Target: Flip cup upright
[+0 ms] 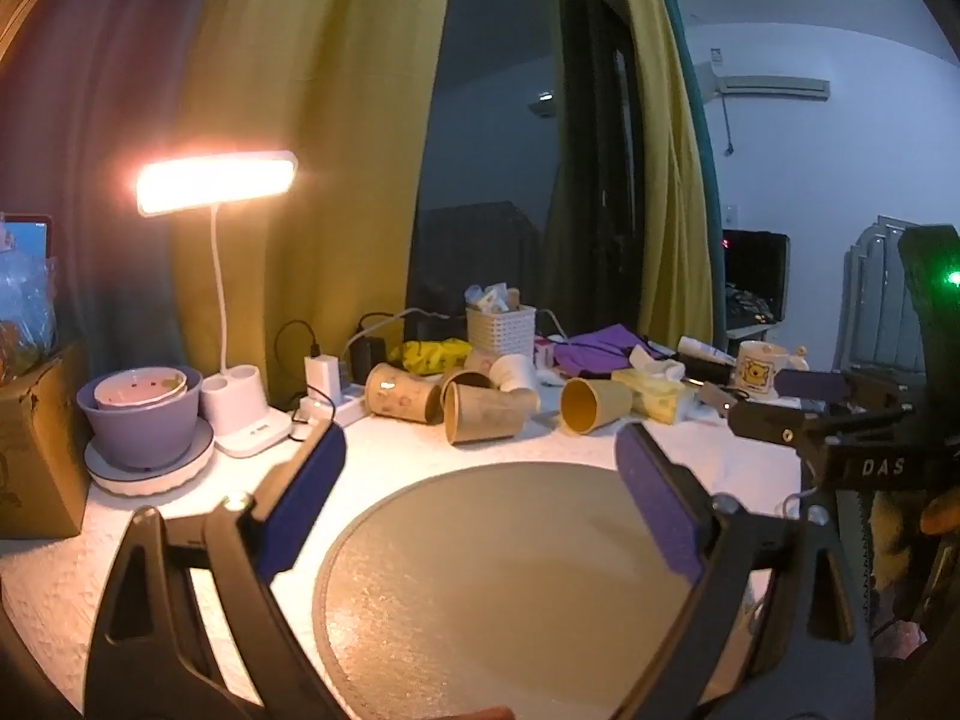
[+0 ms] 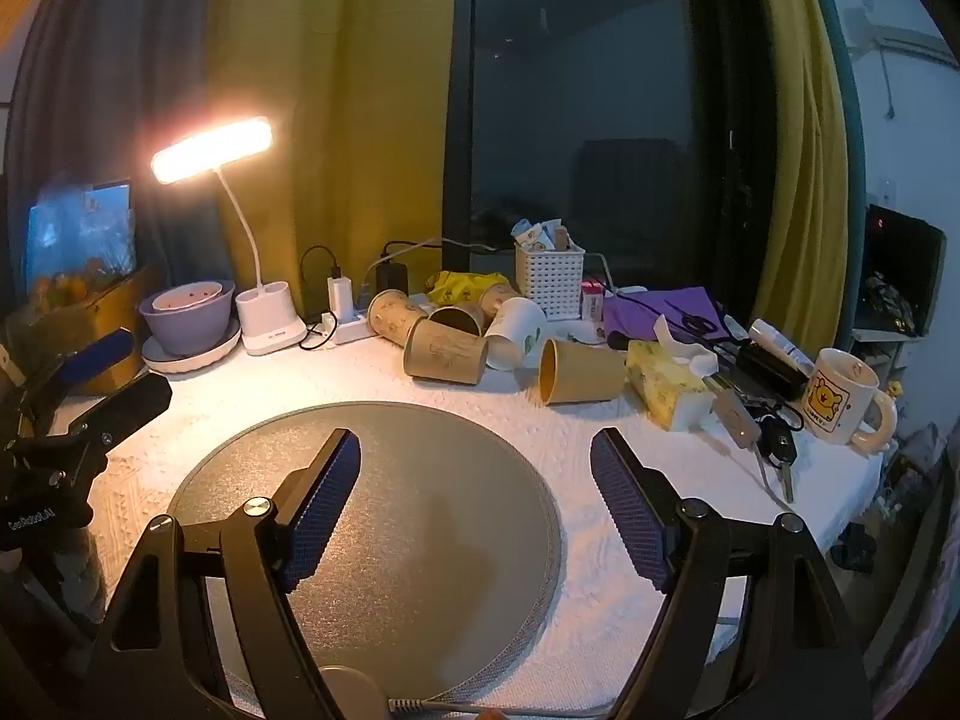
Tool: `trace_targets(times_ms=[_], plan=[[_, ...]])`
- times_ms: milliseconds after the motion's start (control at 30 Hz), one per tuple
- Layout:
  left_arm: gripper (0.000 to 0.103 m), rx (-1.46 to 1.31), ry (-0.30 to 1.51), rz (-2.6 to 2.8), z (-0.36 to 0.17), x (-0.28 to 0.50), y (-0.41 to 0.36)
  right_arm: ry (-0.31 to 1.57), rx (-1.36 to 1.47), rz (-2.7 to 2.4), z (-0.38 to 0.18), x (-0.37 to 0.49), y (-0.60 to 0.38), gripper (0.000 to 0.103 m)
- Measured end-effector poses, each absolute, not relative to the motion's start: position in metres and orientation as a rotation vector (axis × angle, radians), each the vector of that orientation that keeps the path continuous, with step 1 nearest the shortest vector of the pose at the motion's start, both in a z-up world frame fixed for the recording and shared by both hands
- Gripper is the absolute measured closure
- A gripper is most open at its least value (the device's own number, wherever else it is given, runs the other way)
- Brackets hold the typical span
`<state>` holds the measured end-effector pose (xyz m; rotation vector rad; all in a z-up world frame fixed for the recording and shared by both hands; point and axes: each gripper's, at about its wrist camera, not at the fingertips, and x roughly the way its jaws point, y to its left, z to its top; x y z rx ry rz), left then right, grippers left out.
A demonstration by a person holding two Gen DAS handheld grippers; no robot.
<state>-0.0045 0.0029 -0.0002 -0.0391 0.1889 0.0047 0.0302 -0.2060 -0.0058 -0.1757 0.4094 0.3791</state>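
Observation:
Several paper cups lie on their sides at the back of the white table. A plain tan cup [image 1: 594, 405] [image 2: 579, 372] lies nearest, mouth toward me. A printed brown cup [image 1: 486, 414] [image 2: 444, 351] and a white cup [image 1: 516, 372] [image 2: 516, 330] lie left of it. My left gripper [image 1: 480, 468] is open and empty above the round grey mat [image 1: 510, 588]. My right gripper [image 2: 474, 462] is open and empty above the same mat [image 2: 372, 540], well short of the cups. The right gripper also shows at the right edge of the left wrist view.
A lit desk lamp [image 2: 210, 144], a purple bowl [image 2: 186, 312], a power strip with chargers [image 2: 348, 312], a white basket [image 2: 549, 276], a tissue box [image 2: 666, 384], keys [image 2: 774, 450] and a bear mug [image 2: 840, 402] crowd the table's back and right.

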Motion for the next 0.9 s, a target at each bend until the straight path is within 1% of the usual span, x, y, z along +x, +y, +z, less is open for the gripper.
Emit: trace_targets(times_ms=[900], plan=[[0.011, -0.037, 0.191, 0.004, -0.0012, -0.0054, 0.0025, 0.416, -0.184, 0.377, -0.0040, 0.0286, -0.2044, 0.021]])
